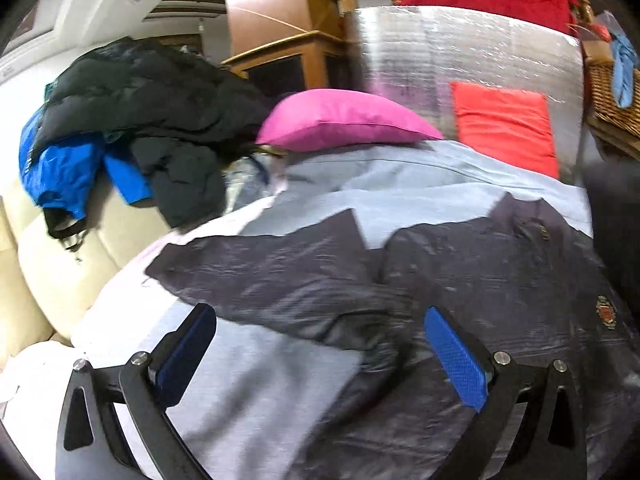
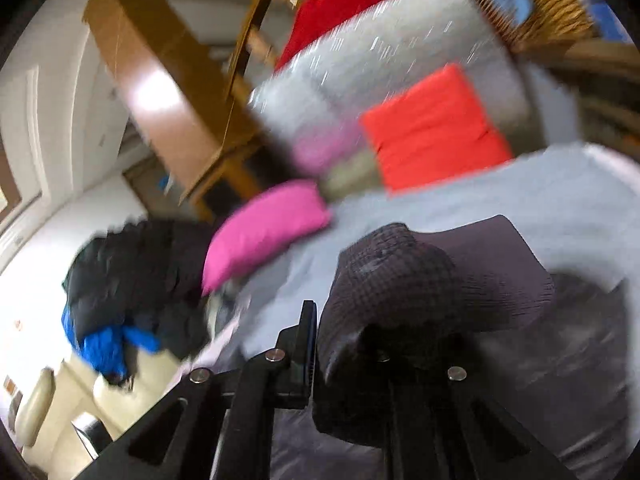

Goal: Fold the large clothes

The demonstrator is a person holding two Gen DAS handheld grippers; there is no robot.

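Note:
A dark grey padded jacket lies spread on a light blue sheet, with a small crest on its right side. My left gripper is open just above the jacket's lower part, blue pads apart and nothing between them. In the tilted, blurred right wrist view, my right gripper is shut on a fold of the dark jacket, lifted above the sheet; the cloth hides its right finger.
A pink pillow and a red cushion lie at the back against a silver foil mat. A heap of black and blue jackets sits on a cream sofa at left. A wicker basket stands at right.

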